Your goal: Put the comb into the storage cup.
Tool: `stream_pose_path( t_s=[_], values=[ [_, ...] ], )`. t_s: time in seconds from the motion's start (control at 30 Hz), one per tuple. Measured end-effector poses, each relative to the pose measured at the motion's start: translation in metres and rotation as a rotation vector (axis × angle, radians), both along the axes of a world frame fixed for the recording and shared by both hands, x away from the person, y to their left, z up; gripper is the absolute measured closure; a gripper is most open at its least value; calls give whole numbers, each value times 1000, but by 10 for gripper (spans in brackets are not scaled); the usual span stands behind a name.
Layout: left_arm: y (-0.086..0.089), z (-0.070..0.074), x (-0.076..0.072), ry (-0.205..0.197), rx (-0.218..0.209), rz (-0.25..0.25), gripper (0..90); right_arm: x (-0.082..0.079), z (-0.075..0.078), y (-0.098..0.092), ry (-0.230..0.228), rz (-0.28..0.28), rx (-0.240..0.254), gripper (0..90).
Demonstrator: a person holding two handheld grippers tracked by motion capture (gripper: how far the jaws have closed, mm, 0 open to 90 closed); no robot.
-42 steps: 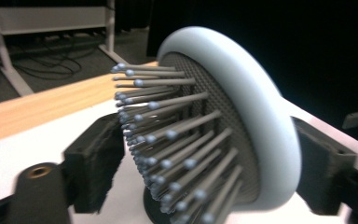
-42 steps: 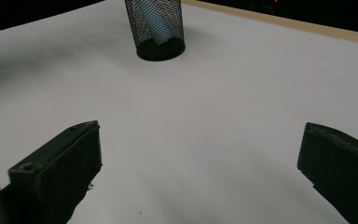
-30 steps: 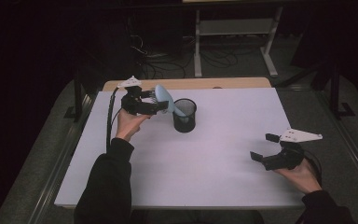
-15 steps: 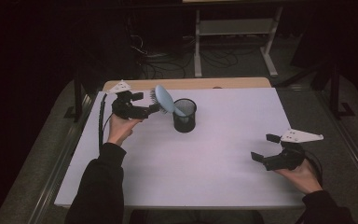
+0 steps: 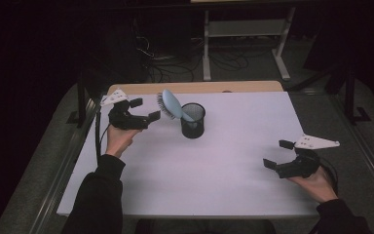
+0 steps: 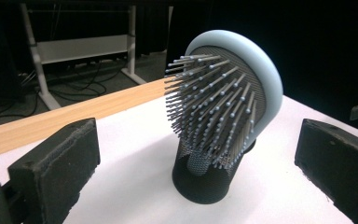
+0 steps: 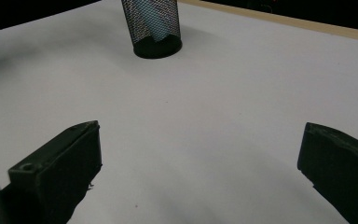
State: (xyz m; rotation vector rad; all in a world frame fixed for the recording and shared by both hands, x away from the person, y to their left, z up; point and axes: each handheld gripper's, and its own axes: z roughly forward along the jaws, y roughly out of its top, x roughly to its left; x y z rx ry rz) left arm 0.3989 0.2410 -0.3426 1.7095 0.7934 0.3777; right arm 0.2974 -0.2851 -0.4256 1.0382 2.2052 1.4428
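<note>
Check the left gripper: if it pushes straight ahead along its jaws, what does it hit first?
Most likely the hairbrush: its bristled head faces the open left gripper, centred between the jaws, leaning out of the mesh cup. The cup sits just below and behind. Depth is hard to judge, but nothing lies between.

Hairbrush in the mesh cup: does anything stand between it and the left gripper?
Nothing visible does. The left gripper is open beside the hairbrush, facing its bristles across bare table; the brush leans out of the cup.
</note>
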Motion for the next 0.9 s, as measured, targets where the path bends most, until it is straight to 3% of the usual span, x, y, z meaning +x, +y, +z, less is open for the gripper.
stream_pose_path(
  t_s=[0.9],
  values=[
    [31, -21, -24, 0, -19, 26, 0, -2, -2, -1, 5, 2, -14, 0]
  ],
)
